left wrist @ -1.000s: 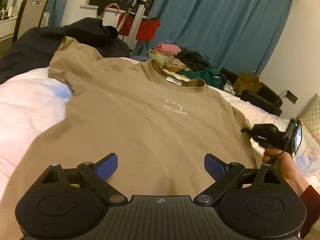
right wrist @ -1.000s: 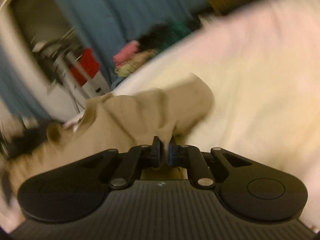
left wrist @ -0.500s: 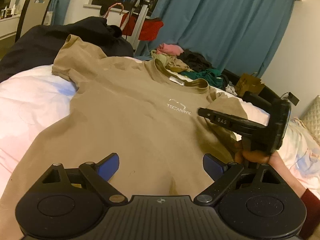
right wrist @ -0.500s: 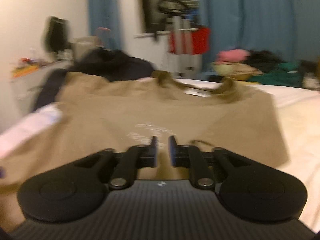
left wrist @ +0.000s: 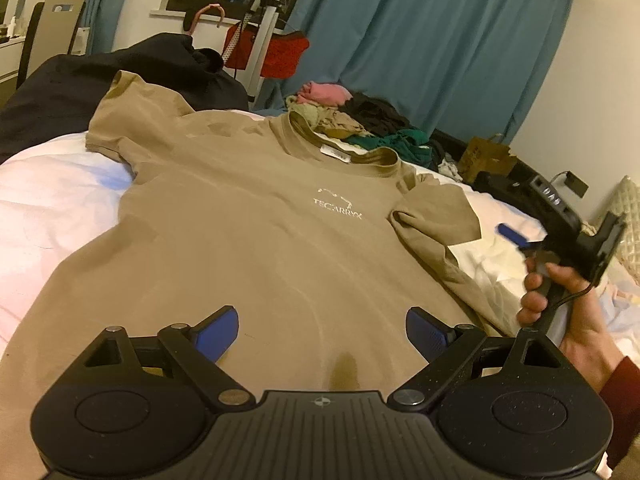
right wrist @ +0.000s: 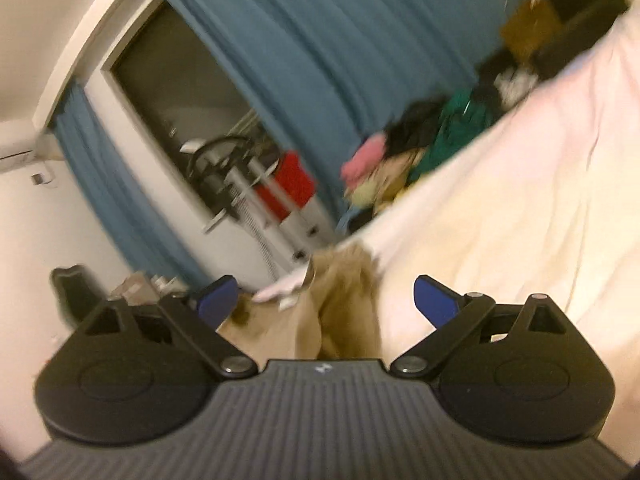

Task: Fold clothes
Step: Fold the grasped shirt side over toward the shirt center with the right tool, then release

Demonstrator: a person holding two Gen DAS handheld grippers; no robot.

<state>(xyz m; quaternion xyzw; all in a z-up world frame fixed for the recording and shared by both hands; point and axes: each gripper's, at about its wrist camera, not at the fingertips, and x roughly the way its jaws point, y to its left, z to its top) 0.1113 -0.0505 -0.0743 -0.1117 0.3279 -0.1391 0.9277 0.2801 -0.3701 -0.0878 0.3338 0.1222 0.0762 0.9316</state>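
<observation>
From the left wrist, the left tongs (left wrist: 322,330) gape wide over the hem of the tan T-shirt (left wrist: 248,248), nothing between the blue pads. The shirt lies chest-up on the white bed (left wrist: 52,196), collar toward 12 o'clock, its right sleeve (left wrist: 434,216) folded in over the chest at 2 o'clock. At 3 o'clock a hand (left wrist: 560,304) holds the right tongs (left wrist: 516,236) above the bed, just beside that sleeve.

From the right wrist, blurred, the right tongs (right wrist: 326,300) have just been opening and stand wide and empty, the T-shirt (right wrist: 320,320) beyond them at 6 o'clock. A clothes pile (right wrist: 404,160) sits at 1 o'clock.
</observation>
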